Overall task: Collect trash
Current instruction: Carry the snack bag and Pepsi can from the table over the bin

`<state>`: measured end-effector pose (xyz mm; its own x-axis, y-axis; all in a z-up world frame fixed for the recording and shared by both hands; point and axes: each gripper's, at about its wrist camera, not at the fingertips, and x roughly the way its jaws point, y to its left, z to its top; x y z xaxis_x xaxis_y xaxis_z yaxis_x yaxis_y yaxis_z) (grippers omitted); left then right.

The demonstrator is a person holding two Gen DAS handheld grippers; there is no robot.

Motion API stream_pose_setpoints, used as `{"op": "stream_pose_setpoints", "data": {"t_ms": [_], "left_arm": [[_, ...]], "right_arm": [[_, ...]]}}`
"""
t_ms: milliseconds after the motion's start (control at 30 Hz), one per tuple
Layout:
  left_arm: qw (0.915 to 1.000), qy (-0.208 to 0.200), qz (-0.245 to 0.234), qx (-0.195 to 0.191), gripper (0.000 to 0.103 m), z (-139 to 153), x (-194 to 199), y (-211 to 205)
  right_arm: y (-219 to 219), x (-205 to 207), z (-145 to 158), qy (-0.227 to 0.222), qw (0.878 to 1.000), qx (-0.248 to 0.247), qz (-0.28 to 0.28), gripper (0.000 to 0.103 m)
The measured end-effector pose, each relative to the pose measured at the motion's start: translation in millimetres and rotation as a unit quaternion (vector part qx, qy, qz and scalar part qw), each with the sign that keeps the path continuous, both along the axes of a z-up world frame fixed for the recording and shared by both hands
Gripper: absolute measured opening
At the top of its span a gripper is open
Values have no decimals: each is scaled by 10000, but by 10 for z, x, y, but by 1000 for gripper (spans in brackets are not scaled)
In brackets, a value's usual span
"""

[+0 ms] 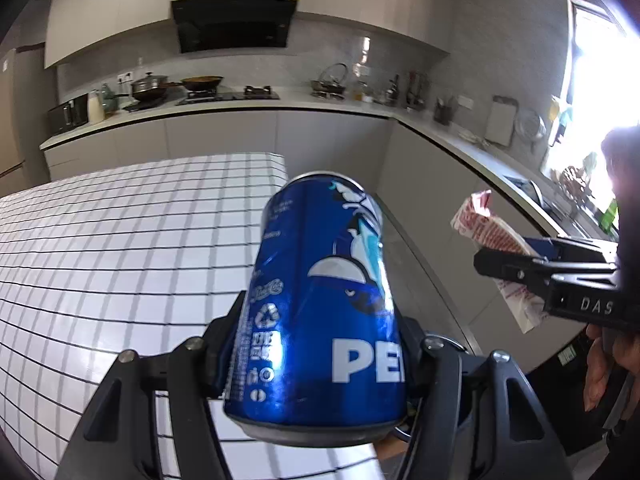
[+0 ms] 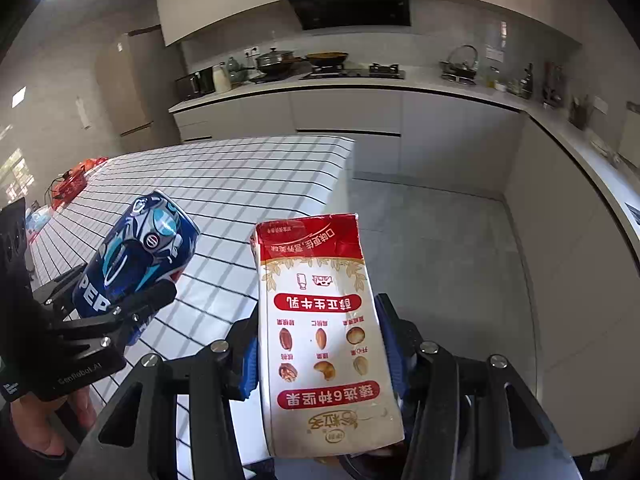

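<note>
Left wrist: one glossy blue metal can [image 1: 320, 300], cylindrical, pinched in left gripper [image 1: 316, 364] above grid-tiled table [image 1: 120, 248]; right gripper [image 1: 520, 268] at 3 o'clock | Right wrist: one boxy red-white paper carton [image 2: 320, 332] clamped in right gripper [image 2: 320, 360]; can [image 2: 136, 256] at 9 o'clock.

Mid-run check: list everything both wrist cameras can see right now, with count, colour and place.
soda can: one, blue, clamped in the left gripper.
milk carton: one, red and white, clamped in the right gripper.
table: one, white grid cloth, below the can.
range hood: one, black, on the far wall.
pots: two, dark, on the far counter.
kettle: one, metal, on the counter, right of the hob.
left gripper: black, shut on the can.
right gripper: black with blue pads, shut on the carton.
</note>
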<state>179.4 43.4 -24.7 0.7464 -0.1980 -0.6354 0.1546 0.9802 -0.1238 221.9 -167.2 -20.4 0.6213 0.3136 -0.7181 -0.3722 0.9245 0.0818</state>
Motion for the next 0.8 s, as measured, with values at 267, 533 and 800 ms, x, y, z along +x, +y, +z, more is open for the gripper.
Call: {"op": "stream_pose_setpoints", "data": {"t_ms": [267, 533, 800], "left_arm": [[9993, 121, -363, 26, 62, -113, -114, -589], [9985, 307, -448, 45, 62, -302, -329, -1107], [9966, 630, -518, 119, 62, -584, -387, -1491]], "right_arm": [[-649, -234, -128, 89, 9994, 15, -340, 52], [-1230, -444, -357, 279, 9989, -36, -386, 52], [-1545, -533, -749, 634, 9972, -124, -363, 52]]}}
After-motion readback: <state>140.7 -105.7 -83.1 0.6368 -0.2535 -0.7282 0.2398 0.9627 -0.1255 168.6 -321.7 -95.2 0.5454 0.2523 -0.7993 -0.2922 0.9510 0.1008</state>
